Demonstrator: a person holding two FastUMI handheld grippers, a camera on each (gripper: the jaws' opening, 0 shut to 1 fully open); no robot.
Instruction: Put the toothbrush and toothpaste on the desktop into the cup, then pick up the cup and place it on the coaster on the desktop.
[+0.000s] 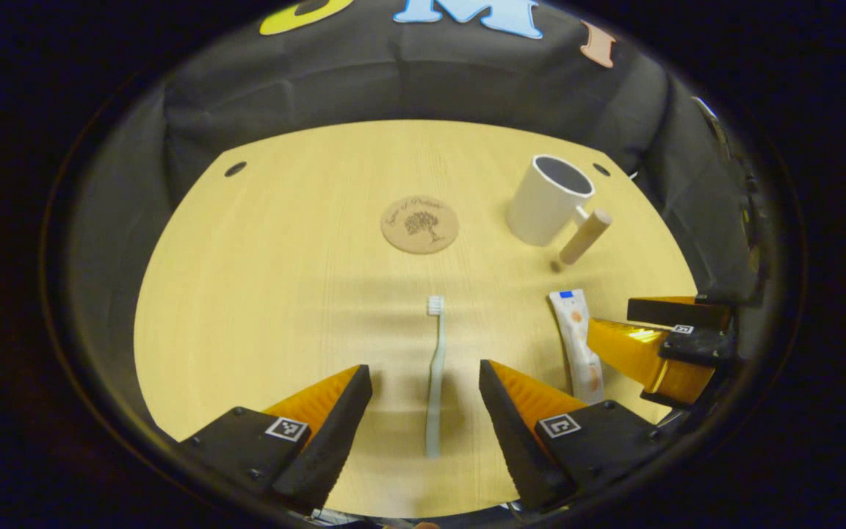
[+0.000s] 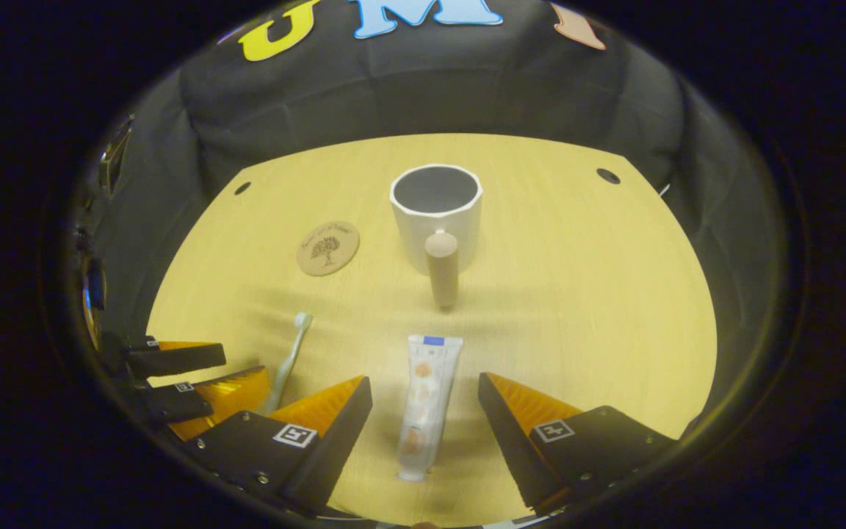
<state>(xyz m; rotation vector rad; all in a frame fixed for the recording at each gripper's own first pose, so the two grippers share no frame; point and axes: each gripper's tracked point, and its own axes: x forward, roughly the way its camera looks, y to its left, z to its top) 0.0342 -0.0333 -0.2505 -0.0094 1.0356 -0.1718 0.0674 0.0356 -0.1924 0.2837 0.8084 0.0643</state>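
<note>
A pale green toothbrush [image 1: 435, 375] lies flat on the wooden desktop [image 1: 283, 294], bristles pointing away, between the spread fingers of my open left gripper [image 1: 425, 382]. A white toothpaste tube [image 2: 427, 400] lies flat between the fingers of my open right gripper [image 2: 424, 393], cap end near me. The white cup [image 2: 435, 213] with a wooden handle [image 2: 441, 268] stands upright beyond the tube. A round cork coaster [image 2: 328, 247] lies to the cup's left. In the left gripper view the tube [image 1: 577, 345], cup [image 1: 546, 200], coaster [image 1: 420, 224] and right gripper [image 1: 651, 334] appear at right.
Black cloth walls close in the desktop [image 2: 577, 294] at the back and sides. Two small dark holes [image 2: 608, 175] mark its far corners. The left gripper [image 2: 195, 375] shows at the left edge of the right gripper view, with the toothbrush [image 2: 289, 360] beside it.
</note>
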